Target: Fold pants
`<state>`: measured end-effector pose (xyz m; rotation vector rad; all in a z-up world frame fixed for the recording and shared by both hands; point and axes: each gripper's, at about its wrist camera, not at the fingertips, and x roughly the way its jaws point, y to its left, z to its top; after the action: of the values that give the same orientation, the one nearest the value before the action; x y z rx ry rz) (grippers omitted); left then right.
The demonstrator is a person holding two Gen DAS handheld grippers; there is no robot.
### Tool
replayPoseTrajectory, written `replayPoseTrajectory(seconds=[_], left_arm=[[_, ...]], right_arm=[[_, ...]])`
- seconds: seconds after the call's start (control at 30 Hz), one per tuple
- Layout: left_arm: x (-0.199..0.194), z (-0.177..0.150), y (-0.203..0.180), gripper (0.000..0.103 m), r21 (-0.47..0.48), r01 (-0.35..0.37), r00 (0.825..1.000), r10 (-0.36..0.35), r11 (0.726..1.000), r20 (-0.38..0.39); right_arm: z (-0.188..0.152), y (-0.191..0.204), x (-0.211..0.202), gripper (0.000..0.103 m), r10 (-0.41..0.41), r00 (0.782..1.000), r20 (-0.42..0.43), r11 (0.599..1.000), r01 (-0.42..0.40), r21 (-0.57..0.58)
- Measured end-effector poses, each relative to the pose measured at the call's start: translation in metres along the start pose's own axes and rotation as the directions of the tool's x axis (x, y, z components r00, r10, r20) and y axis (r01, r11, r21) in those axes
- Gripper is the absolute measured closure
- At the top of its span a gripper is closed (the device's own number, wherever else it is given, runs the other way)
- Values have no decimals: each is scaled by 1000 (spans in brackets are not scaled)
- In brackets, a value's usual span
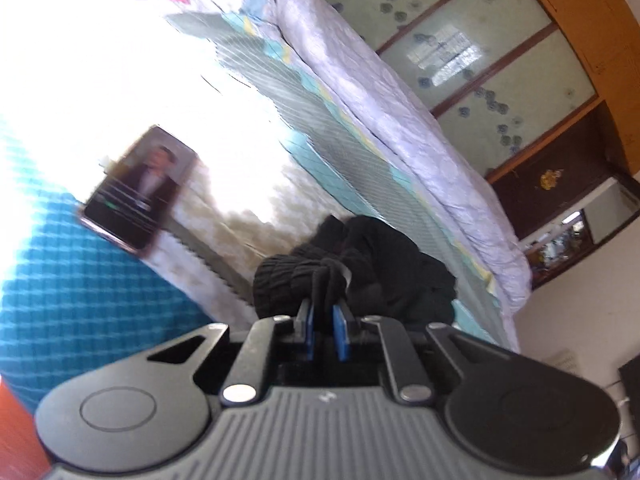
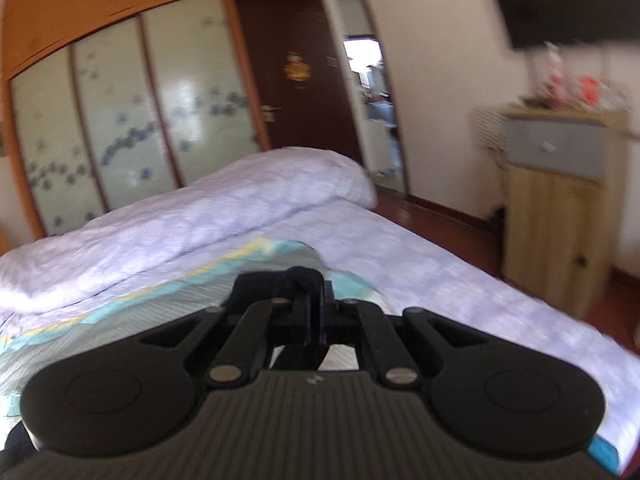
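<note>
The pants are black, bunched in a heap on the striped bed sheet. My left gripper is shut on a ribbed edge of the pants with its drawstring, held between the blue pads. My right gripper is shut on a fold of the black pants, lifted above the bed; most of the cloth is hidden under the gripper body.
A rolled lilac quilt lies along the far side of the bed. A phone rests on a blue quilted cushion. A wardrobe, a dark door and a wooden cabinet stand beyond the bed.
</note>
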<state>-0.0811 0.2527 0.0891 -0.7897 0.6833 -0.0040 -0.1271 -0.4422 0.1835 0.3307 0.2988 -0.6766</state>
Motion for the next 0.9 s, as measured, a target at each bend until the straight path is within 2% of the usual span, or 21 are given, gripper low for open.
replayPoseTrajectory(seconds=[0.07, 0.13, 0.17, 0.23, 0.3, 0.33, 0.37, 0.4, 0.47, 0.5, 0.53, 0.6, 0.67, 0.73, 0.8, 0.83, 0.9], left_arm=[[-4, 0, 7, 93, 24, -55, 998, 56, 998, -26], [1, -7, 12, 92, 74, -80, 993, 86, 994, -78], [5, -15, 11, 88, 119, -114, 987, 127, 986, -100], [9, -31, 9, 89, 204, -195, 971, 219, 959, -98], [5, -39, 13, 79, 221, -195, 971, 220, 955, -94], [1, -40, 15, 67, 203, -187, 974, 208, 961, -90], [-4, -39, 18, 62, 186, -179, 977, 196, 966, -78], [-9, -37, 20, 62, 175, -174, 981, 187, 969, -60], [-18, -32, 23, 60, 160, -177, 982, 184, 971, -30], [-20, -29, 24, 58, 147, -174, 984, 178, 974, -19], [-21, -26, 26, 56, 130, -164, 986, 167, 978, -13], [-17, -21, 29, 54, 108, -146, 989, 149, 983, -15], [-7, -17, 31, 50, 105, -144, 989, 147, 984, -22], [9, -9, 36, 45, 92, -122, 991, 127, 988, -44], [28, -1, 45, 41, 55, -93, 991, 98, 994, -95], [40, 2, 51, 40, 21, -98, 985, 100, 995, -140], [60, 1, 63, 40, -61, -91, 972, 75, 994, -221]], right_arm=[[-34, -28, -9, 97, -45, 997, -54, 996, 50, 80], [-72, -52, -18, 96, -110, 986, -127, 986, 124, 109], [-90, -61, -19, 95, -148, 974, -169, 980, 168, 107], [-127, -73, -15, 90, -224, 940, -257, 959, 260, 115], [-151, -103, -32, 69, -273, 914, -300, 915, 343, 212], [-159, -114, -41, 66, -286, 910, -301, 884, 371, 284], [-163, -125, -48, 65, -318, 900, -299, 845, 412, 341], [-163, -130, -55, 65, -351, 888, -298, 815, 446, 369], [-154, -132, -61, 65, -391, 880, -270, 800, 470, 373], [-147, -125, -65, 65, -427, 875, -229, 803, 483, 349], [-139, -118, -68, 65, -433, 883, -179, 821, 468, 326], [-127, -101, -69, 65, -376, 921, -108, 874, 390, 290], [-115, -78, -62, 65, -269, 959, -86, 925, 282, 253], [-109, -51, -55, 64, -125, 986, -108, 964, 146, 220], [-112, -18, -40, 64, 12, 987, -161, 981, 20, 194], [-116, 0, -32, 64, 77, 978, -194, 982, -40, 187], [-129, 36, -18, 64, 190, 943, -272, 973, -143, 182]])
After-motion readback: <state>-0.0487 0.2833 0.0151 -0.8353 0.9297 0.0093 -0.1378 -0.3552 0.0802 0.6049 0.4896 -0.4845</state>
